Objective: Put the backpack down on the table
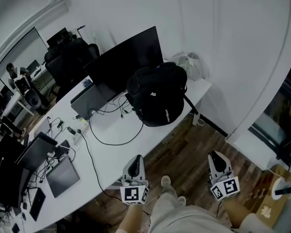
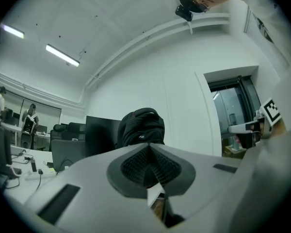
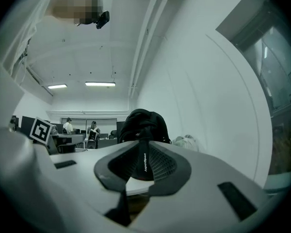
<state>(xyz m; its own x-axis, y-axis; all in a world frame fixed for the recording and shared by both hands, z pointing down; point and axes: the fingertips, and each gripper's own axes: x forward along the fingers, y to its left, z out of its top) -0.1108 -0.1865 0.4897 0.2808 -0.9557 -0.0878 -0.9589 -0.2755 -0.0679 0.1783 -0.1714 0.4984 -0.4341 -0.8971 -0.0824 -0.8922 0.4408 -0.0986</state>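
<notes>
**Head view: backpack is down, both claws clear of it**

Head view: backpack [image 1: 157, 98] stands upright on the white table [image 1: 117, 155], just above frame centre, near the table's 2 o'clock end. No strap hangs over the table edge as far as I can see.

Left gripper [image 1: 135, 163] is at 6 o'clock in the frame and right gripper [image 1: 217, 159] at 5 o'clock. Both are over the wood floor [image 1: 189, 147], well apart from the table.

- Left gripper: jaws pressed together, pads meeting in a seam, nothing between them. The left gripper view shows the backpack beyond the tips at 12 o'clock.
- Right gripper: jaws spread by a narrow gap, pinching nothing. The black strip with lettering seen in the gap reads to me as the backpack's front seen through it, not a held strap.

Progress, my read: placement is done and the release is done. Nothing is left unless the bag needs straightening, and it looks stable.

Counts:
- backpack: 1
- table in play: 1
- grippers: 2
- monitor [image 1: 131, 57]: 1, at 10 o'clock of the backpack
- white bundle [image 1: 191, 64]: 1, at 1 o'clock of the backpack
- people [image 2: 29, 120] in the far room: 2
- cables [image 1: 111, 141] and flat devices [image 1: 63, 176] toward the table's 8 o'clock end: too cluttered to count
</notes>
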